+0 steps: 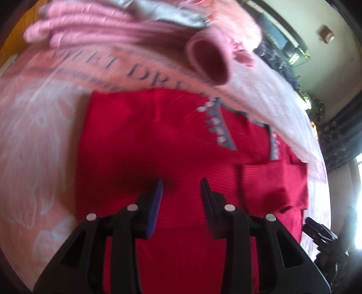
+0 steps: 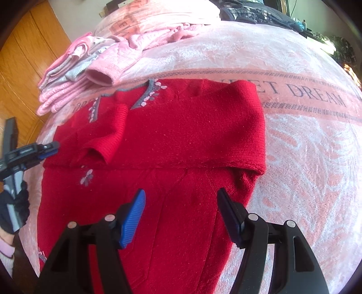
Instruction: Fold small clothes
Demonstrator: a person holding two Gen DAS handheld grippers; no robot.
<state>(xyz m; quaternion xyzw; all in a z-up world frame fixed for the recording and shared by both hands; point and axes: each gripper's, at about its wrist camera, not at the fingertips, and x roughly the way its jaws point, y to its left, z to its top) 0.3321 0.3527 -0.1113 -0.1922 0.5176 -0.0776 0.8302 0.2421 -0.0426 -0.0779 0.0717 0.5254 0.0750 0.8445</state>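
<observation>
A red knitted sweater with grey and pink embroidery lies on a pink blanket, its top part folded down over the body and one ribbed sleeve laid across. My right gripper hovers open over the sweater's lower half with nothing between its fingers. In the left wrist view the same sweater fills the middle. My left gripper is open just above it and holds nothing. In the right wrist view the left gripper sits at the sweater's left edge, held by a dark-gloved hand.
A pile of pink and grey folded clothes lies just beyond the sweater; it shows blurred in the left wrist view as the pile. Wooden panels stand to the left. Dark clothes lie at the far edge.
</observation>
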